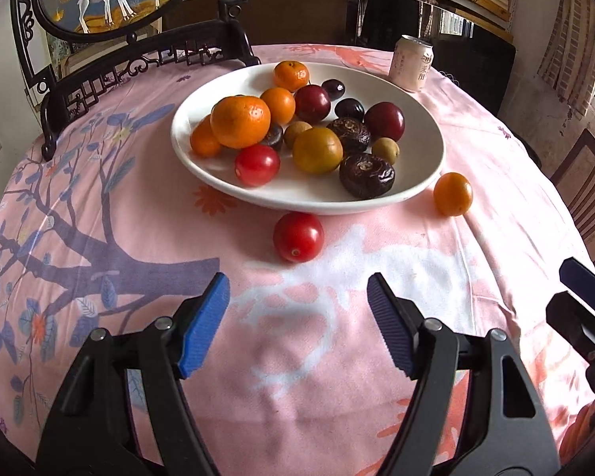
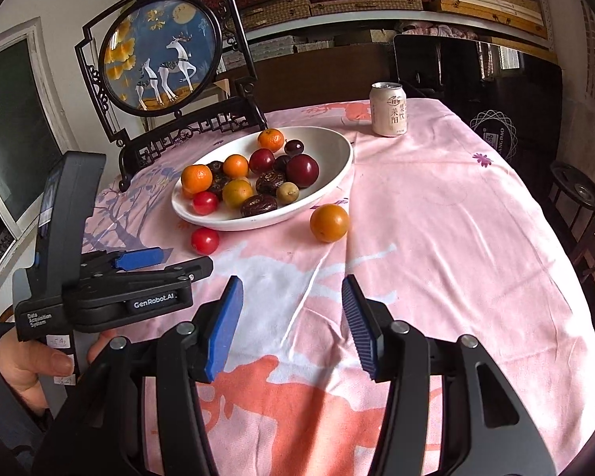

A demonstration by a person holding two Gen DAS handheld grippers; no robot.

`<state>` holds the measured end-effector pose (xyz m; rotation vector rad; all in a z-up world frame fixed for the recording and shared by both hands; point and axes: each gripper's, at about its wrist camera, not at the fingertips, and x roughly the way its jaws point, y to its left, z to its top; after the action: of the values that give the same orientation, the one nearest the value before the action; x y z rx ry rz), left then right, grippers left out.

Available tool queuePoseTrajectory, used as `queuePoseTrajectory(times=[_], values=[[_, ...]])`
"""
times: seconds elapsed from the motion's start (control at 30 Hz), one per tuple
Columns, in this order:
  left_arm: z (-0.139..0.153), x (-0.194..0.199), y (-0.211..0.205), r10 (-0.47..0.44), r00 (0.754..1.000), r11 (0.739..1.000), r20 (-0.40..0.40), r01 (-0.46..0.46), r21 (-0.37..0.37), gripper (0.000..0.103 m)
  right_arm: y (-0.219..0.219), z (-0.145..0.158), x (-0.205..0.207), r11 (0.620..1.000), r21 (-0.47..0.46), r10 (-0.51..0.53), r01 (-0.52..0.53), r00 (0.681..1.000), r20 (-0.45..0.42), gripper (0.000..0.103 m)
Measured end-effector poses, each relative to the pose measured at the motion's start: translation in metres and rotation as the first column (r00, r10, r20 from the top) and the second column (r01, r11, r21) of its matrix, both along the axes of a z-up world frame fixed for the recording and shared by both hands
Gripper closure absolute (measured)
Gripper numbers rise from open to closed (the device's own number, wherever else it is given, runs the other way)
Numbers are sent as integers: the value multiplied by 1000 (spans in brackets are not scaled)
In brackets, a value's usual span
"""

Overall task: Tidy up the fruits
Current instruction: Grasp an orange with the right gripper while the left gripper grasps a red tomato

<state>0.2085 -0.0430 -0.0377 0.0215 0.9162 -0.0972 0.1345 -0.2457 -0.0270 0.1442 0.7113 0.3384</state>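
Note:
A white bowl (image 1: 424,186) (image 2: 337,166) holds several oranges, plums, dark wrinkled fruits and a red tomato. On the cloth just in front of its rim lies a red tomato (image 1: 298,237) (image 2: 205,240). To the right of the bowl an orange fruit (image 1: 452,193) (image 2: 329,222) rests on the cloth. My left gripper (image 1: 297,289) (image 2: 166,260) is open and empty, a short way before the loose tomato. My right gripper (image 2: 291,287) is open too, with nothing between its fingers, and aims at the cloth below the orange fruit. One blue fingertip (image 1: 583,277) of it shows at the left wrist view's right edge.
A pale drink can (image 1: 411,64) (image 2: 388,109) stands behind the bowl at the right. A dark carved stand with a round deer picture (image 2: 160,53) rises at the table's back left. A hand (image 2: 31,365) holds the left gripper's handle. Chairs (image 1: 591,194) flank the right edge.

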Motion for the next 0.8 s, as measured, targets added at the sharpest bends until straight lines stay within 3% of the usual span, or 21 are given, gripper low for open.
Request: queuePoseTrajectory(times=[0.07, 0.33, 0.43, 0.5, 0.63, 0.7, 0.73, 0.8], values=[[-3, 6, 0, 8, 1000, 1000, -10, -8, 1, 36, -1, 0, -1, 1000, 11, 9, -9, 1000, 2, 51], [-10, 27, 3, 40, 999, 999, -22, -40, -8, 41, 1, -2, 0, 1000, 18, 20, -20, 1000, -13, 51], [-9, 36, 4, 39, 999, 999, -13, -39, -10, 60, 2, -4, 4, 1000, 15, 16, -15, 999, -37, 51], [-8, 38, 2, 6, 1000, 999, -17, -7, -33, 73, 5, -5, 7, 1000, -11, 9, -9, 999, -42, 51], [-5, 30, 2, -5, 1000, 1000, -21, 4, -31, 74, 10, -4, 21, 995, -103, -2, -3, 999, -48, 51], [0, 22, 5, -11, 1000, 999, -22, 10, -50, 78, 14, -8, 33, 989, -147, -9, 0, 998, -58, 51], [3, 18, 7, -18, 1000, 998, -13, 18, -58, 85, 16, -10, 41, 986, -169, -10, -1, 998, -64, 51], [10, 9, 10, -44, 999, 995, 1, 44, -87, 87, 22, -15, 54, 977, -212, -11, -2, 998, -62, 51]])
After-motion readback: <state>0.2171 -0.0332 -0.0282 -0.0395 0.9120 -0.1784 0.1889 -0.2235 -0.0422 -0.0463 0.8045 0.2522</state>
